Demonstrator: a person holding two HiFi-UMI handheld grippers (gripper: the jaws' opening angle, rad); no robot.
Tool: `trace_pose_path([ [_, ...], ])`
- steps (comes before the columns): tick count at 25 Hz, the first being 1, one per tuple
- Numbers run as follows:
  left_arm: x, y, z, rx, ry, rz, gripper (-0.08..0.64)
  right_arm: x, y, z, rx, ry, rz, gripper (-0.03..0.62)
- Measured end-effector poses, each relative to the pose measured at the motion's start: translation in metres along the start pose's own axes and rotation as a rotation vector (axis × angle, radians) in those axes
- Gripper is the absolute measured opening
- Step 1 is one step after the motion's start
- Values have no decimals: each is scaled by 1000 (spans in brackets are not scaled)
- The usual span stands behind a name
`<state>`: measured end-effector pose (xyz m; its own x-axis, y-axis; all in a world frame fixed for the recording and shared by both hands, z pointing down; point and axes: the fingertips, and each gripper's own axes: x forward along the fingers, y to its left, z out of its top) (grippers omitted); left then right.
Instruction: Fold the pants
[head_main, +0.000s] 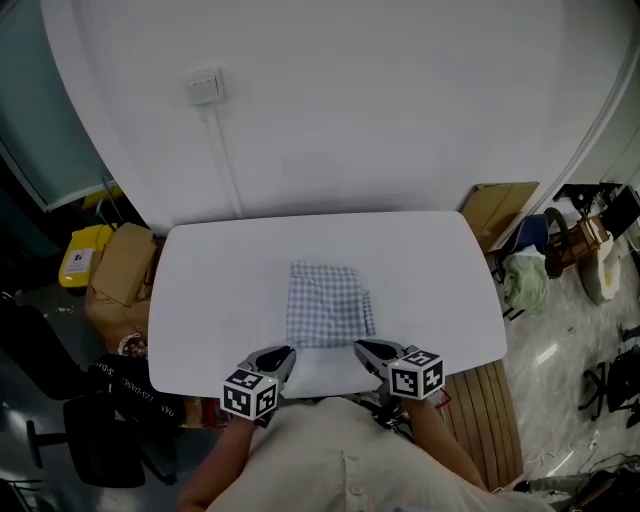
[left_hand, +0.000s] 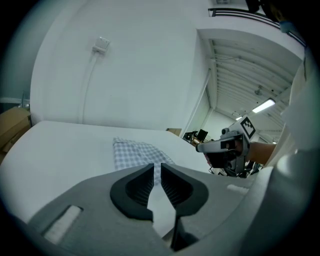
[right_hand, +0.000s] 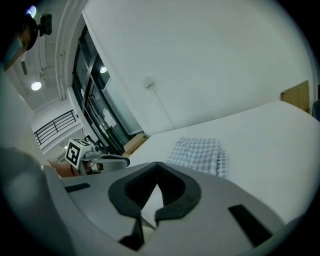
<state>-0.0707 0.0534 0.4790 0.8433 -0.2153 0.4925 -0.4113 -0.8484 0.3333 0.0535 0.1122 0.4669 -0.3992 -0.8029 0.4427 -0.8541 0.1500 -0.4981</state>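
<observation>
Pants (head_main: 330, 305) of blue-and-white checked cloth lie in a compact rectangle a little below the middle of the head view. They sit flat on the white table (head_main: 220, 300), with their near edge just above the two grippers. In the right gripper view the pants (right_hand: 197, 152) show stacked edges along their right side, so I judge that several layers already lie one on another.

The left gripper (head_main: 280, 358) sits at the lower left of the bundle. In its own view its jaws stand a narrow slit apart with nothing between them, and only the table and the far-off pants (left_hand: 135, 152) show through the gap. The right gripper (head_main: 365, 352) sits at the lower right. Its jaws are pressed together at the tips and are empty. Neither gripper touches the cloth.

The fabric looks thin, light and limp. It should drape rather than hold a shape, and I expect the layers to slide over each other if only the top one is caught. A further fold would likely go best with a pinch at each near corner, taking the whole stack between the pads. Both corners should be lifted together so the rectangle stays square. Cloth this light may also drag across the smooth tabletop instead of folding.
</observation>
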Motion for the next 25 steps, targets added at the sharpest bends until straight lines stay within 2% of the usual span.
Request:
trace_pose_path([
  [4,-3,-8,3,22,-6,-23,49,-7,6,2,15,-21,5,17],
  [7,0,-11,7,41,-8,-38,49,-6,10,3,-29,-5,1,17],
  [11,1,-11,10,28,-19,-44,50,-9,13,4,-60,0,4,17],
  [25,10,-19,2,26,15,-74,51,-13,7,2,-44,19,4,17],
])
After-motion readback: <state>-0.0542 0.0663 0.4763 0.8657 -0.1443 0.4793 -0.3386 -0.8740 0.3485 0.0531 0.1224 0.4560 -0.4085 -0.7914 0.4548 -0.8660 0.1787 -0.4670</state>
